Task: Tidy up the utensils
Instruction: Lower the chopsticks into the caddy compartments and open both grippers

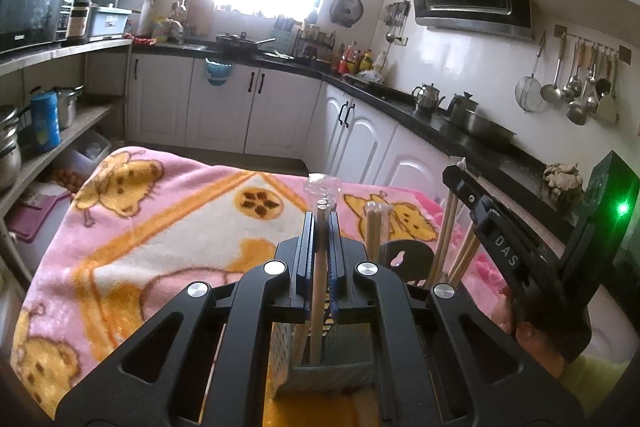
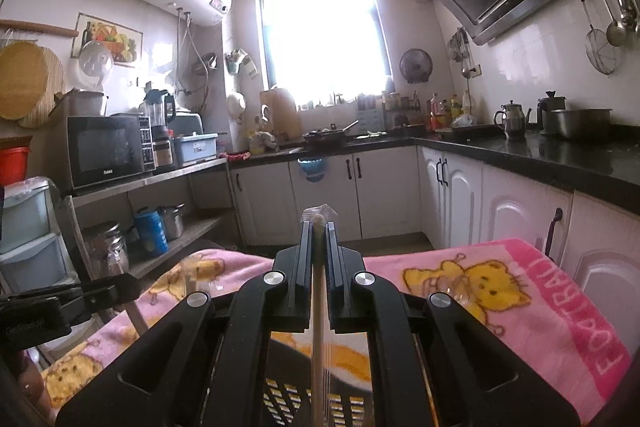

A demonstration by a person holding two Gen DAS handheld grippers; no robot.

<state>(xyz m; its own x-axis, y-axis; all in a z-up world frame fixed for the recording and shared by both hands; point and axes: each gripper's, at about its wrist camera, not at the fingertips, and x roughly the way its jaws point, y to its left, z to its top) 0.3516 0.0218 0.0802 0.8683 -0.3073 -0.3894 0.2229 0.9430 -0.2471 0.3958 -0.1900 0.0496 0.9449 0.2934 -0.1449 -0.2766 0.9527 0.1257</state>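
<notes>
Both hand-held grippers hold wrapped wooden chopsticks upright over the blanket-covered bench: my left hand-held gripper (image 1: 322,223) is clamped on one pair of chopsticks (image 1: 319,291), whose lower end reaches into the grey perforated holder (image 1: 332,371) directly beneath, while my right hand-held gripper (image 2: 319,227) is pinched on a second pair (image 2: 319,327) above a black slotted holder (image 2: 296,403). Clear plastic wrap (image 1: 322,187) pokes out past the left fingertips. More chopsticks (image 1: 376,227) already stand in the holder between the two tools, just beside my load, and a further bunch (image 1: 448,239) leans near the right tool. As I judge it, the step in hand is lowering each pair into its slot; doing it well means keeping the sticks vertical, easing them down until the tips bottom out, and only then loosening my grip, so the pink cartoon blanket (image 1: 160,227) underneath does not let the holder tip
</notes>
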